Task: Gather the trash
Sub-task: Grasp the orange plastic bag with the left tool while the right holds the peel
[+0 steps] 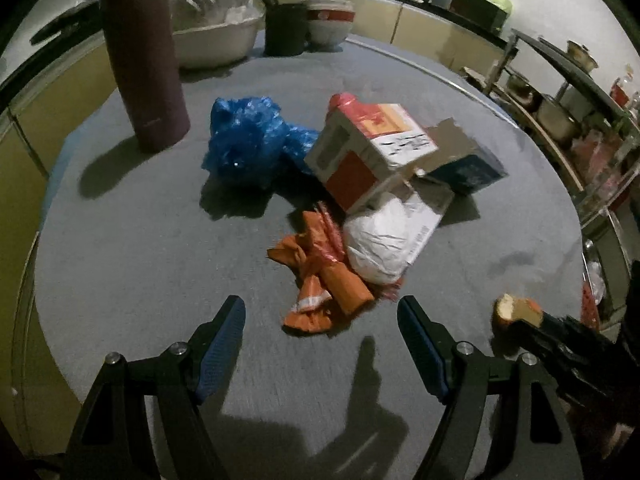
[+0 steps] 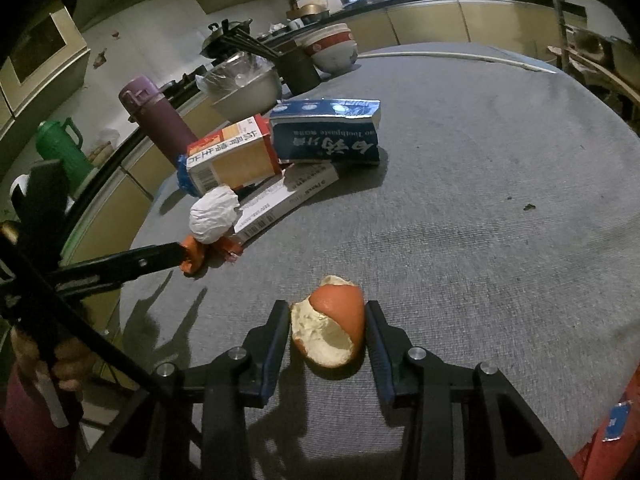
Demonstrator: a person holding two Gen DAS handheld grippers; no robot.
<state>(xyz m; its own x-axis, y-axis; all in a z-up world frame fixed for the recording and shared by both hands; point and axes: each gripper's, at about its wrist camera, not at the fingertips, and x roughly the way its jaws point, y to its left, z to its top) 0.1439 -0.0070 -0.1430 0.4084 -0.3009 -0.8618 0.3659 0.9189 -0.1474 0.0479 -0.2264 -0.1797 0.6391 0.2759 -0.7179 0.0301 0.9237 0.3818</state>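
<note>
A trash pile lies mid-table: a crumpled orange wrapper (image 1: 320, 280), a white paper wad (image 1: 380, 240), a blue plastic bag (image 1: 252, 140), a red-and-white carton (image 1: 368, 148), a blue toothpaste box (image 1: 468, 168) and a flat grey box (image 2: 284, 200). My left gripper (image 1: 322, 336) is open and empty, its fingers standing just short of the orange wrapper. My right gripper (image 2: 328, 332) is closed around a piece of orange peel (image 2: 332, 324), with both pads against its sides. The peel also shows in the left wrist view (image 1: 516, 310).
A tall purple flask (image 1: 144, 60) stands at the left of the round grey table (image 1: 140, 260). A steel basin (image 1: 216, 28), a dark cup (image 1: 286, 28) and stacked bowls (image 1: 328, 24) stand at the far edge. A green jug (image 2: 60, 148) and shelves sit beyond the table.
</note>
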